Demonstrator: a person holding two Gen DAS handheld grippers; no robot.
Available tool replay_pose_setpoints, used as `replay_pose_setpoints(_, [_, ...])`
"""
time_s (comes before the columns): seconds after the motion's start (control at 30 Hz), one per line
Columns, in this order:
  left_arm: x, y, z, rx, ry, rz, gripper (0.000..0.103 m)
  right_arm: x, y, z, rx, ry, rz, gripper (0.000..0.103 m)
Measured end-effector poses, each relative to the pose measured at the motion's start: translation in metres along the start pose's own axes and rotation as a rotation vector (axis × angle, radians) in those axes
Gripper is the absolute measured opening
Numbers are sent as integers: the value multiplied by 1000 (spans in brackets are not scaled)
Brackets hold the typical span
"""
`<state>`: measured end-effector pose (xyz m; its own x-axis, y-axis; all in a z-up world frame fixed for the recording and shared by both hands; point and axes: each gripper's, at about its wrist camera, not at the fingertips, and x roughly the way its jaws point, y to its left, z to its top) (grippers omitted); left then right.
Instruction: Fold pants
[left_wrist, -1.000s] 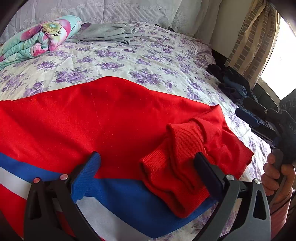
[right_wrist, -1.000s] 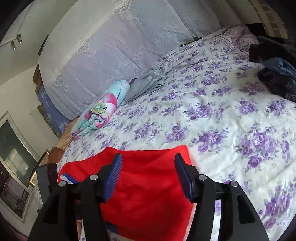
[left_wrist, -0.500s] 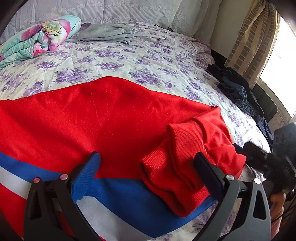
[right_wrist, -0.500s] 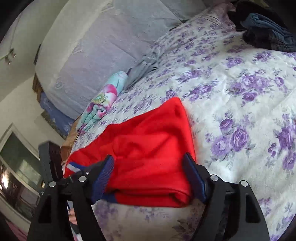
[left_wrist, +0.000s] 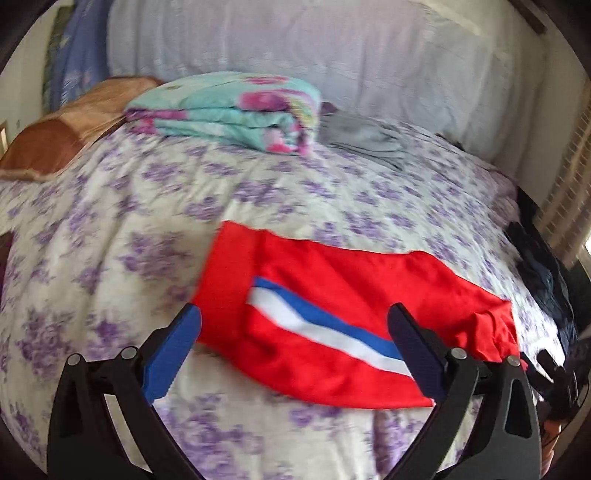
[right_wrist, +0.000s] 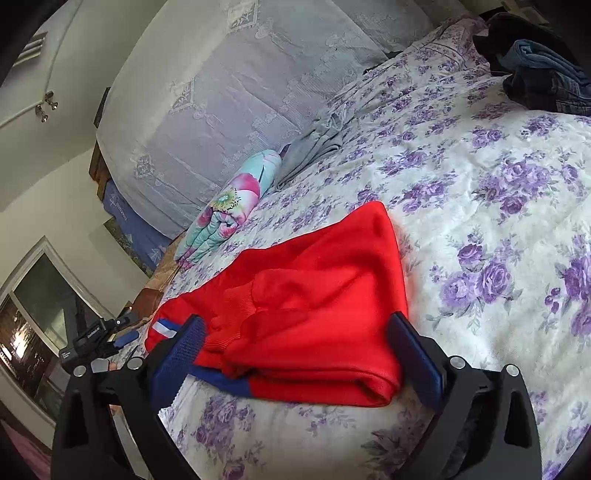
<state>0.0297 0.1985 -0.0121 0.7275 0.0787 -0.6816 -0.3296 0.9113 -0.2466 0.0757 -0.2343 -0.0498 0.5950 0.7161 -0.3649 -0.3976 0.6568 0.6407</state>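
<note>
The red pants (left_wrist: 332, 317) lie folded on the near side of the bed (left_wrist: 110, 258). Left tongs (left_wrist: 295, 332) and right tongs (right_wrist: 295, 354) hang spread wide, holding nothing. For the next fold, grip both stacked layers at the thick near edge so they lift together.

faint print on camera (right_wrist: 86, 341), unreadable
</note>
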Motion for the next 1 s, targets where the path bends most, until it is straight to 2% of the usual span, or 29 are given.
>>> replay_pose_setpoints(0.03, [1,18,2,-64,24,10,99,-1,0,0,0,-2,3,99])
replay_pose_setpoints(0.1, [5,46,2,-174,75,-23,99,-2,0,-1,2,-6,8,99])
replay_pose_setpoints(0.17, [10,61,-2,-259,130,-102,99,-3,0,-2,3,-11,13,99])
replay_pose_setpoints(0.23, [18,64,-8,-301,184,-181,99,-4,0,-2,5,-15,20,99])
replay_pose_setpoints(0.3, [27,63,-12,-330,223,-227,99,-4,-1,-2,5,-15,21,99])
replay_pose_setpoints(0.37, [34,61,-15,-347,239,-224,99,-4,-1,-2,3,-14,21,99])
replay_pose_setpoints(0.5, [43,54,-13,-344,229,-211,99,-4,-1,-3,4,-15,27,99])
replay_pose_setpoints(0.6, [53,50,-7,-336,220,-250,97,-4,-1,-3,3,-15,26,99])
replay_pose_setpoints(0.67, [58,43,-4,-309,221,-269,86,-4,-1,-3,4,-16,27,99])
replay_pose_setpoints(0.7, [60,40,-3,-301,226,-265,76,-4,-1,-3,4,-17,26,99])
replay_pose_setpoints(0.73, [63,38,-3,-298,229,-269,70,-5,-1,-3,4,-18,25,99])
replay_pose_setpoints(0.9, [71,52,-3,-368,219,-298,47,-5,-1,-3,2,-16,22,99])
replay_pose_setpoints(0.97, [73,58,-6,-387,209,-312,43,-5,2,-3,1,-16,-4,99])
replay_pose_setpoints(1.0, [72,58,-8,-391,199,-321,41,-5,6,-3,-5,-13,-44,99])
